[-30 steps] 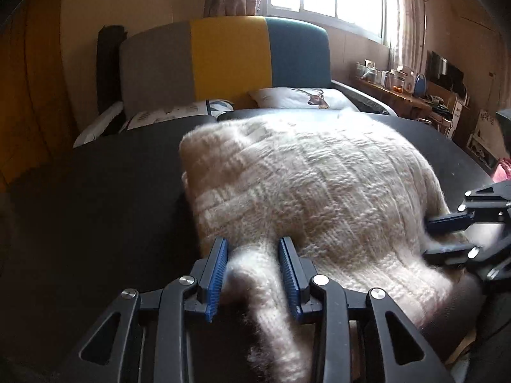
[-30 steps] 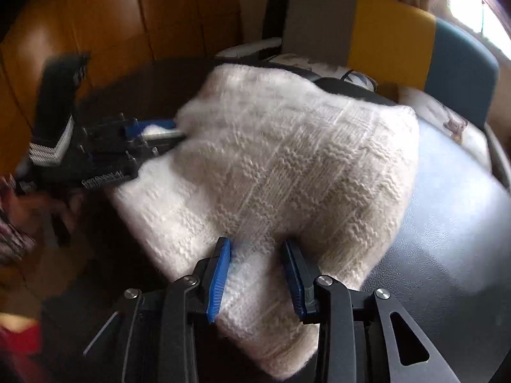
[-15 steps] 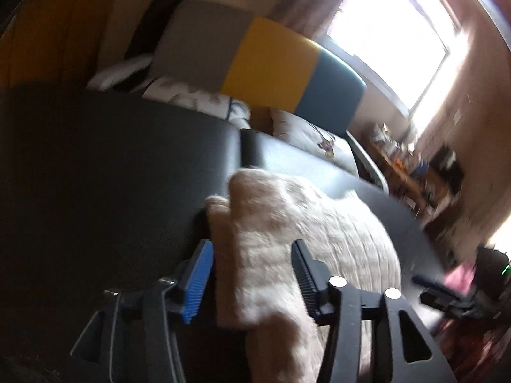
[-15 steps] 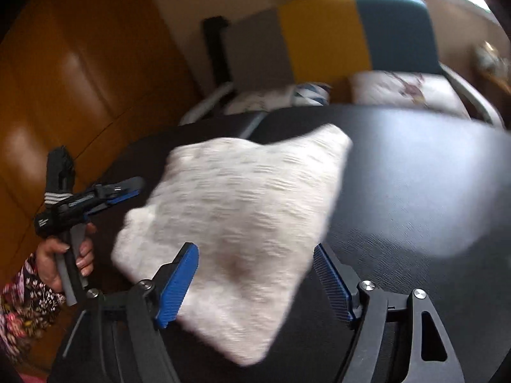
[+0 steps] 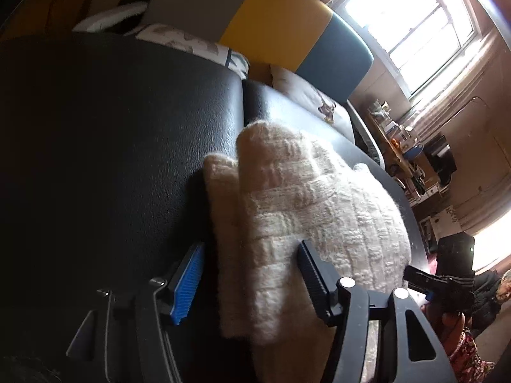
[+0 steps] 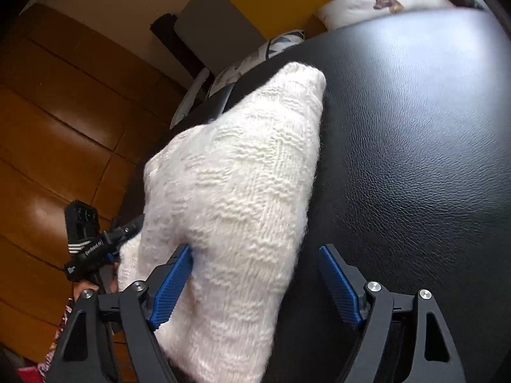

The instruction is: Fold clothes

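Jaws of my left gripper (image 5: 247, 279) and right gripper (image 6: 255, 282) gape wide, gripping nothing; the folded white knit sweater (image 6: 236, 198) lies between them on the black desk (image 6: 415, 146). I would withdraw straight back, snagging no yarn.

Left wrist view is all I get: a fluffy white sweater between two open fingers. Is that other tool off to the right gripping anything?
Observer: No. The right wrist view shows the right gripper open, with the near edge of the sweater lying loose between its fingers.
Operator: Does the sweater touch both of those fingers?
Observer: Only one. It lies against the finger on the left of that view. The other finger sits apart from it, over the bare black padded surface.
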